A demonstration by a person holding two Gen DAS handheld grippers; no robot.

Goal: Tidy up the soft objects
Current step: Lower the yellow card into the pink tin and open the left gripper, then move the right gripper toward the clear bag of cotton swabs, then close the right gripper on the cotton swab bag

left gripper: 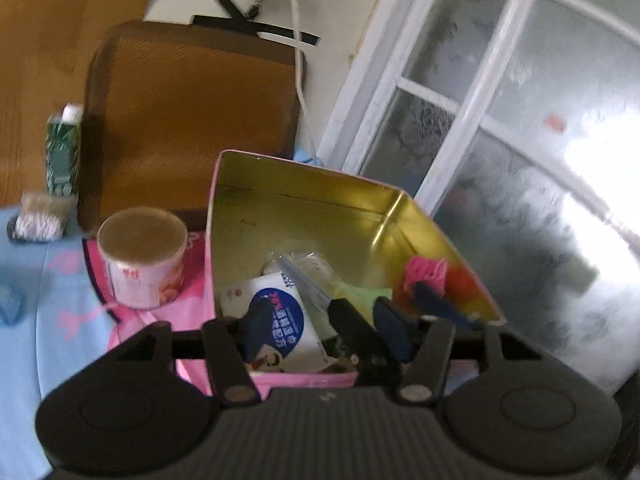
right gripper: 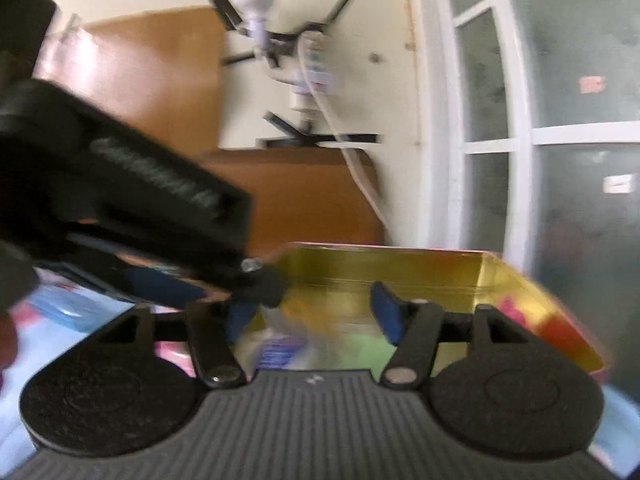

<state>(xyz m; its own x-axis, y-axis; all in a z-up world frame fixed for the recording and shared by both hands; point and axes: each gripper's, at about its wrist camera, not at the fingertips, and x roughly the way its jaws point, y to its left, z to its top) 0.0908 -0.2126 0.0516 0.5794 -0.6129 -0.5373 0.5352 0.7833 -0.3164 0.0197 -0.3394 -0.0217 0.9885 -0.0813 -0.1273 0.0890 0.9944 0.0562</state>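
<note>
A pink tin box [left gripper: 304, 200] with a gold inside stands open on the blue cloth. In it lie a white tissue pack with a round blue label [left gripper: 280, 308], a clear plastic bag [left gripper: 304, 268], a green soft piece [left gripper: 360, 292] and a pink soft piece [left gripper: 424, 272]. My left gripper [left gripper: 326, 328] hangs over the box's near edge, open, with nothing pinched. The right gripper's fingers [left gripper: 352, 324] reach in from the right. In the right wrist view the right gripper [right gripper: 312, 314] is open before the box [right gripper: 400, 268], and the left gripper's black body [right gripper: 132, 192] crosses in front at left.
A round can [left gripper: 142, 256] sits on pink fabric [left gripper: 192, 292] left of the box. A green carton [left gripper: 62, 152] and a small packet [left gripper: 38, 216] stand further left. A brown cushion [left gripper: 192, 120] leans behind, a white-framed window [left gripper: 480, 100] is at right, and a cable [left gripper: 298, 60] hangs down the wall.
</note>
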